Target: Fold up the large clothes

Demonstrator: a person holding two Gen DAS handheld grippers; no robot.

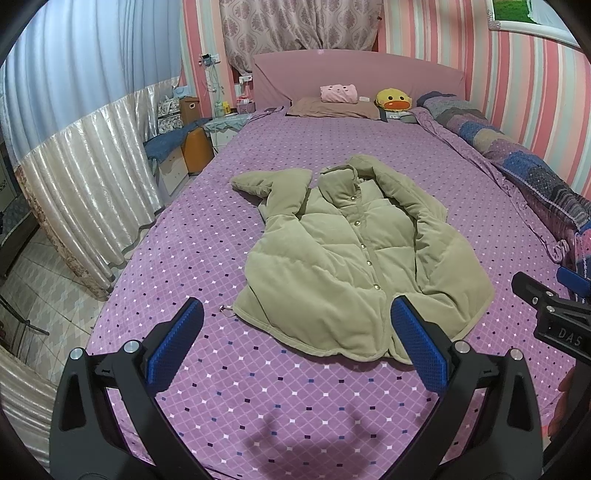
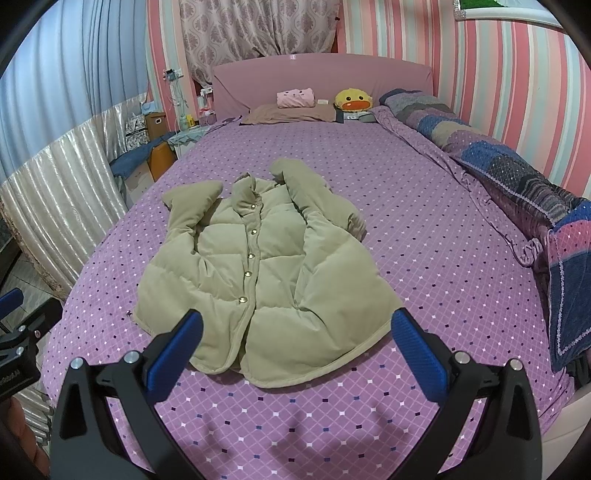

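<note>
Both grippers hover level above the bed's near edge, jaws spread wide, empty — left gripper, right gripper — jacket lying flat at 12 o'clock, buttoned.

From the left wrist I get only a sliver of the right tongs at the frame's edge, so I cannot read their opening there. My left tongs' near finger covers part of the jacket hem. The picture frame on the wall is cut off. The clutter on the nightstand is too small to identify.
</note>
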